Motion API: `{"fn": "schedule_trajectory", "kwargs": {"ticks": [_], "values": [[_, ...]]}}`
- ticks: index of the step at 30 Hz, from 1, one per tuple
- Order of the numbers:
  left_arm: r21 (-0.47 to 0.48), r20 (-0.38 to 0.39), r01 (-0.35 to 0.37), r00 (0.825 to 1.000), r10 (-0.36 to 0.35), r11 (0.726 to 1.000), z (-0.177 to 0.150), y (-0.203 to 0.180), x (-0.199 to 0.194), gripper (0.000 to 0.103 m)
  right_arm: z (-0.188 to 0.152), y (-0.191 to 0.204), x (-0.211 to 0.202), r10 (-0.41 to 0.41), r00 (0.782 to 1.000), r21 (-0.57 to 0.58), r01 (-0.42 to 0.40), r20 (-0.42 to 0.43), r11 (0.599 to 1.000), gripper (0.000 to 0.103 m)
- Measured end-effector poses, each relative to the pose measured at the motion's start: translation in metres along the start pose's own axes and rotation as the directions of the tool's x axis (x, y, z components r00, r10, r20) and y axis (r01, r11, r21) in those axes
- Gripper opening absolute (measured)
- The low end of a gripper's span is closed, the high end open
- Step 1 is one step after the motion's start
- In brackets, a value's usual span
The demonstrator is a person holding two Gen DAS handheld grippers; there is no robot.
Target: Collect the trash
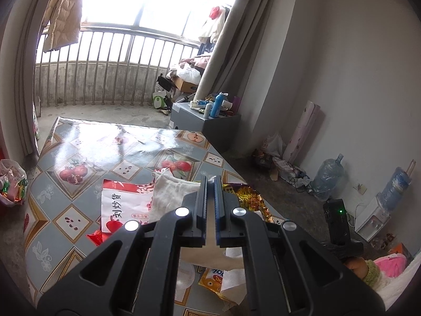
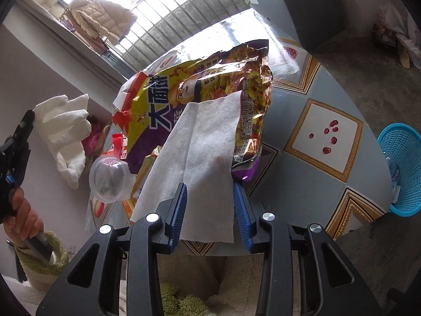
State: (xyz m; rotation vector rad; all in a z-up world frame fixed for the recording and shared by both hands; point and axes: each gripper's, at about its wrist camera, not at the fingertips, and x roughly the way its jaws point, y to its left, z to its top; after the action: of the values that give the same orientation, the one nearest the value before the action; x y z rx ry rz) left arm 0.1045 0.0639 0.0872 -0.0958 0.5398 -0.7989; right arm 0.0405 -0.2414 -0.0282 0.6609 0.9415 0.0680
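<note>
A white paper towel (image 2: 202, 155) lies draped over a yellow and purple snack bag (image 2: 210, 79) at the near edge of the table (image 2: 323, 142), its near end between the parted fingers of the right gripper (image 2: 210, 205), which do not press on it. To the left a clear plastic cup (image 2: 110, 181) rests among red wrappers. The left gripper (image 1: 210, 184) is clenched on a white cloth (image 2: 63, 129), held up above the table left of the snack bag. A red and white snack packet (image 1: 123, 202) lies flat beneath it. A blue mesh basket (image 2: 405, 168) stands on the floor at the far right.
</note>
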Motion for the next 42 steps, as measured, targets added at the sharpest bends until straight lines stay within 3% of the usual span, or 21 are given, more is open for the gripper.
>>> {"fn": "schedule_trajectory", "kwargs": {"ticks": [6, 9, 17, 22, 25, 26, 28, 29, 32, 38, 42], "values": [[0.005, -0.002, 0.01, 1.0, -0.01, 1.0, -0.001, -0.005, -0.001, 0.003, 0.001, -0.003, -0.005, 0.003, 1.0, 0.007, -0.003, 0.018, 1.0, 0.007], [0.009, -0.005, 0.015, 1.0, -0.015, 1.0, -0.001, -0.006, -0.002, 0.003, 0.001, 0.002, -0.014, 0.02, 0.999, -0.01, -0.02, 0.037, 1.0, 0.005], [0.023, -0.006, 0.024, 1.0, -0.024, 0.999, 0.001, -0.012, -0.003, 0.003, 0.004, 0.032, -0.057, 0.099, 0.987, -0.121, -0.084, 0.124, 0.989, 0.004], [0.05, 0.003, 0.028, 1.0, -0.028, 0.998, 0.002, -0.022, -0.003, 0.003, 0.014, 0.039, -0.078, 0.106, 0.976, -0.155, -0.076, 0.193, 0.985, 0.004], [0.063, 0.005, 0.025, 1.0, -0.026, 0.998, 0.002, -0.027, -0.003, 0.003, 0.024, 0.037, -0.073, 0.076, 0.979, -0.15, -0.048, 0.191, 0.988, 0.005], [0.065, 0.005, 0.024, 1.0, -0.024, 0.998, 0.001, -0.027, -0.003, 0.003, 0.028, 0.036, -0.068, 0.067, 0.981, -0.15, -0.039, 0.183, 0.988, 0.008], [0.064, 0.002, 0.022, 1.0, -0.023, 0.998, 0.001, -0.028, -0.003, 0.003, 0.035, 0.033, -0.052, 0.032, 0.988, -0.154, -0.008, 0.153, 0.988, 0.037], [0.065, 0.0, 0.02, 1.0, -0.02, 0.998, 0.001, -0.028, -0.002, 0.003, 0.037, 0.031, -0.042, -0.008, 0.99, -0.152, 0.03, 0.143, 0.988, 0.039], [0.067, -0.007, 0.01, 1.0, -0.01, 0.998, -0.001, -0.027, -0.001, 0.003, 0.045, 0.023, -0.018, -0.086, 0.99, -0.139, 0.101, 0.108, 0.985, 0.039], [0.051, -0.027, 0.01, 1.0, -0.009, 0.999, -0.002, -0.017, 0.005, 0.003, 0.057, 0.012, 0.013, -0.108, 0.994, -0.109, 0.111, 0.028, 0.988, 0.038], [0.039, -0.035, 0.013, 0.999, -0.012, 0.999, -0.001, -0.009, 0.011, 0.003, 0.06, 0.012, 0.021, -0.12, 0.993, -0.116, 0.12, 0.012, 0.986, 0.025]]}}
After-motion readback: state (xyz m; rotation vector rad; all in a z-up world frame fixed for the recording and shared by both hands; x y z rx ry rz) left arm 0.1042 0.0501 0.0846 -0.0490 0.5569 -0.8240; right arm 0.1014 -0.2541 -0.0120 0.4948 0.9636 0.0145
